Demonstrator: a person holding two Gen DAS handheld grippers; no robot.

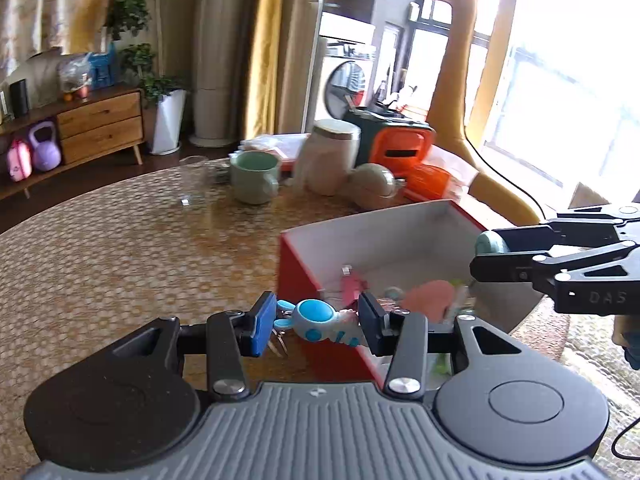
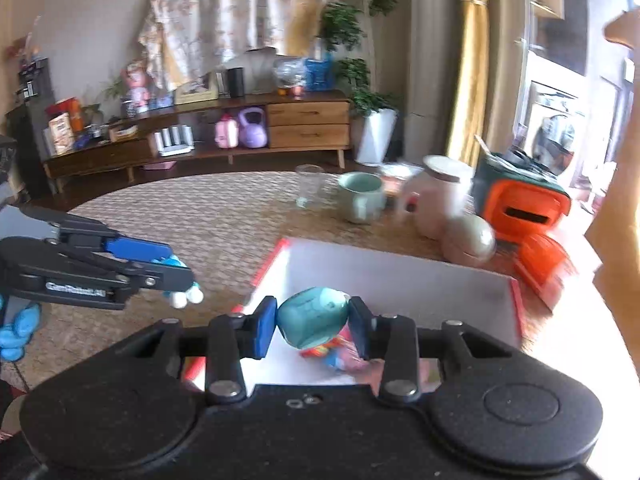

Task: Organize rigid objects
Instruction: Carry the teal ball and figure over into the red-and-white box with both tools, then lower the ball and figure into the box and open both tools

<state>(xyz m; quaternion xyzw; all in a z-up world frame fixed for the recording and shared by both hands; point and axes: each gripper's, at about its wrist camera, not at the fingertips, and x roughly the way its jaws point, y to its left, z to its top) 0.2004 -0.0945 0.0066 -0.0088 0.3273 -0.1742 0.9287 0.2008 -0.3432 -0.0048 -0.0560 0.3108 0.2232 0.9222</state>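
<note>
The round table [image 1: 120, 240], covered in a woven honeycomb-patterned mat, carries a red box [image 1: 304, 276] with a white inside, standing near its front edge. Behind the box, well apart from it, are a green mug [image 1: 252, 176], a clear glass [image 1: 194, 180], a pale lidded jar [image 1: 328, 156] and an orange-and-green container [image 1: 396, 144]; whether these belong to the sorting I cannot tell.

Several small toys already lie on the box floor, among them a pink piece [image 1: 352, 284] and a salmon-coloured one [image 1: 428, 296], so part of the job looks done.

Two more pieces are in transit. The left gripper [image 1: 316, 324] is clamped on a blue and white toy keychain [image 1: 316, 322], held at the box's near left corner and not yet clearly over the opening. The right gripper [image 2: 312, 326] is clamped on a teal rounded toy [image 2: 314, 316], held above the box interior.

By my judgement, both pieces remain to be released into the box. Little else loose shows on the mat in these views.
</note>
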